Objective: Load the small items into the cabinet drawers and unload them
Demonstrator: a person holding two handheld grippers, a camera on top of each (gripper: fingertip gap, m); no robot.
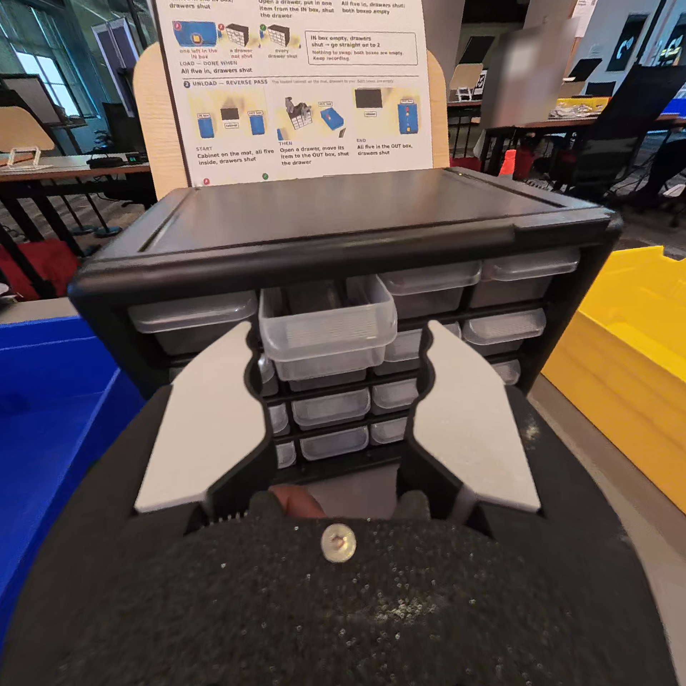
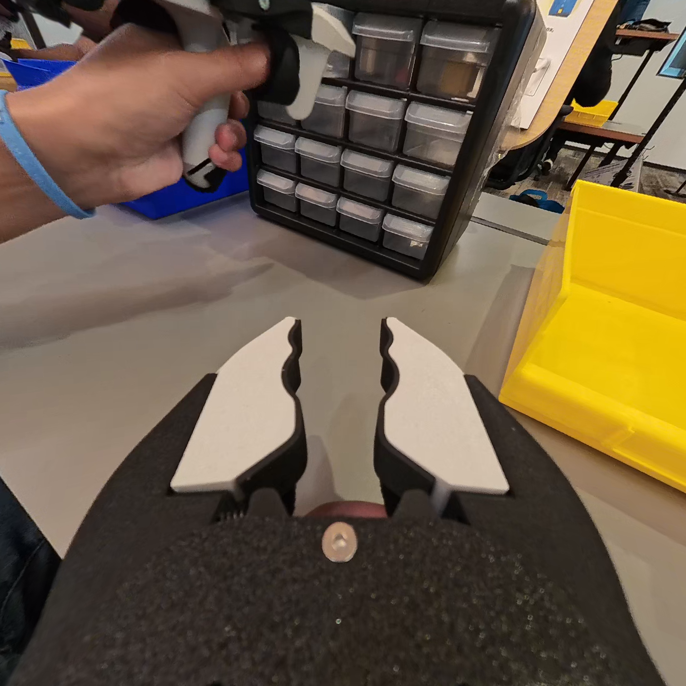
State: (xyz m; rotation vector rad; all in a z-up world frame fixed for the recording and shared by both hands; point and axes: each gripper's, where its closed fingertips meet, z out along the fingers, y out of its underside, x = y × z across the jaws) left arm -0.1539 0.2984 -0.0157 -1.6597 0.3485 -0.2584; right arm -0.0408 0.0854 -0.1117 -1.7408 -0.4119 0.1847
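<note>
A black cabinet (image 1: 334,219) with several clear drawers stands on the grey table; it also shows in the right wrist view (image 2: 516,74). One top-row drawer (image 1: 326,326) is pulled out; I cannot tell what is inside it. My left gripper (image 1: 337,326) is open, with its fingers on either side of that drawer's front and holding nothing. In the right wrist view a hand (image 2: 122,122) holds that left gripper at the cabinet's upper left. My right gripper (image 2: 340,323) is open and empty, low over the table in front of the cabinet.
A blue bin (image 1: 48,408) sits left of the cabinet, also in the right wrist view (image 2: 178,200). A yellow bin (image 2: 608,334) sits right of it, also in the left wrist view (image 1: 631,334). An instruction sheet (image 1: 297,92) stands behind the cabinet. One gripper's finger ends stand about 25 centimetres off the other's.
</note>
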